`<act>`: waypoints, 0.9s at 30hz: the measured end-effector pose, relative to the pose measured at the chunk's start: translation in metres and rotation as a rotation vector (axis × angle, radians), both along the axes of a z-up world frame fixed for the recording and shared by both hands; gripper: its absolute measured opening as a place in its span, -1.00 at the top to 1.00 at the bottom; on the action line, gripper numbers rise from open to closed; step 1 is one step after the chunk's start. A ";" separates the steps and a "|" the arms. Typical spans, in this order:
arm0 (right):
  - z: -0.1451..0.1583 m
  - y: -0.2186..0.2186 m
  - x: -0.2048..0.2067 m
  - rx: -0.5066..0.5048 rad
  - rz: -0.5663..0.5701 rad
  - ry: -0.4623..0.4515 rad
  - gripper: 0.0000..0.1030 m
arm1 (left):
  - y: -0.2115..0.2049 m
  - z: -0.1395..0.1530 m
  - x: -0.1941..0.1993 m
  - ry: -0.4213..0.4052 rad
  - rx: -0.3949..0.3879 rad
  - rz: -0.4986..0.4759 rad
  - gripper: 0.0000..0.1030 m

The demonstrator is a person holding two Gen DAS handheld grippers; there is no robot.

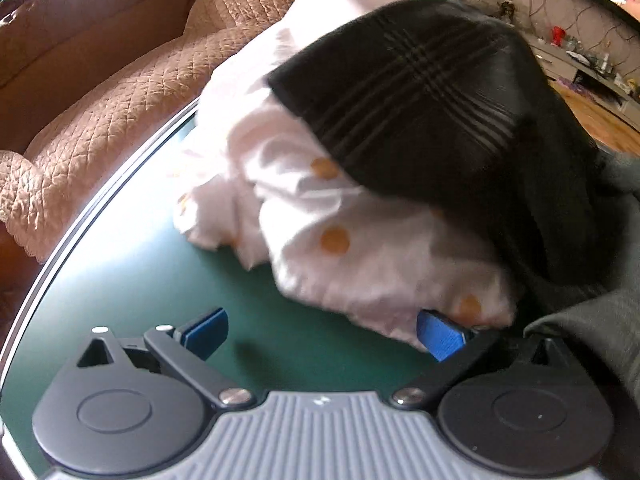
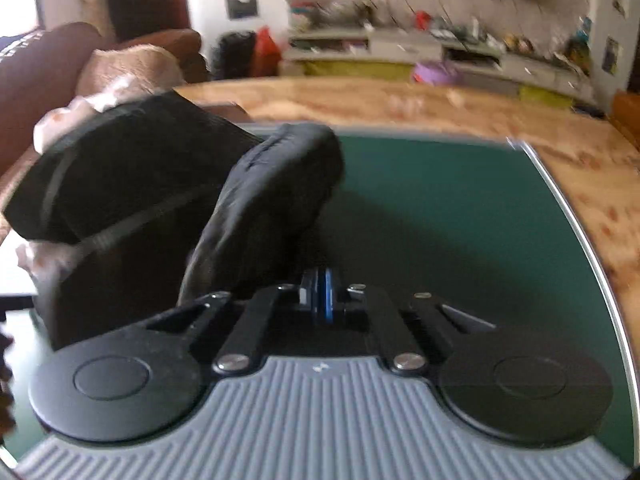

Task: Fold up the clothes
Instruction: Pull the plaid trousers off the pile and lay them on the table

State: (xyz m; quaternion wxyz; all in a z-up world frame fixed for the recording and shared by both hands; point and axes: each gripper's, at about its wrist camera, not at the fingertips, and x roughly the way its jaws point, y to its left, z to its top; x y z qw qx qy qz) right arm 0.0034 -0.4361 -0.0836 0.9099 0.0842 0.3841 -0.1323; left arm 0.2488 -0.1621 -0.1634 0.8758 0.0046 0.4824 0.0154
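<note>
A heap of clothes lies on the green table (image 1: pixel 132 280). A white garment with orange dots (image 1: pixel 320 224) is at the bottom, with a black garment with thin check lines (image 1: pixel 420 92) draped over it. My left gripper (image 1: pixel 324 332) is open just above the table; its right finger (image 1: pixel 440 338) touches the white garment's edge. In the right wrist view my right gripper (image 2: pixel 320 292) is shut on a fold of the black garment (image 2: pixel 272 200), which rises up and left from the jaws. The white garment (image 2: pixel 64 116) peeks out behind it.
A grey cloth (image 1: pixel 600 320) lies at the right of the heap. A sofa with a quilted tan cover (image 1: pixel 120 92) runs along the table's left side. A wooden floor (image 2: pixel 400 100) and a cluttered TV shelf (image 2: pixel 440 44) lie beyond. The table's metal rim (image 2: pixel 580 240) curves at the right.
</note>
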 end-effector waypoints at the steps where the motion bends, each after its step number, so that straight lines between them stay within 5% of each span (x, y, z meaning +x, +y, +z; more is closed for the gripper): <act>1: -0.003 -0.004 -0.005 0.017 -0.005 -0.001 0.80 | -0.001 -0.001 0.005 -0.004 -0.009 0.003 -1.00; 5: -0.008 -0.022 -0.007 0.130 -0.043 -0.055 -0.12 | -0.008 -0.001 0.025 -0.015 0.001 0.004 -1.00; 7: -0.010 -0.037 -0.003 0.213 -0.053 -0.083 -0.17 | -0.008 -0.002 0.033 -0.017 0.004 0.011 -1.00; 15: -0.036 -0.114 0.060 0.463 -0.113 -0.015 -0.17 | -0.002 -0.002 0.073 -0.015 0.009 0.041 -1.00; 19: -0.049 -0.109 0.071 0.483 -0.077 0.031 -0.14 | -0.002 -0.002 0.089 -0.022 0.025 0.034 -1.00; 22: -0.055 -0.096 0.059 0.455 -0.070 0.036 0.63 | 0.000 -0.002 0.091 -0.009 0.029 0.019 -1.00; 27: -0.051 -0.072 0.018 0.439 -0.066 0.034 0.71 | 0.010 0.002 0.047 0.023 0.069 -0.005 -1.00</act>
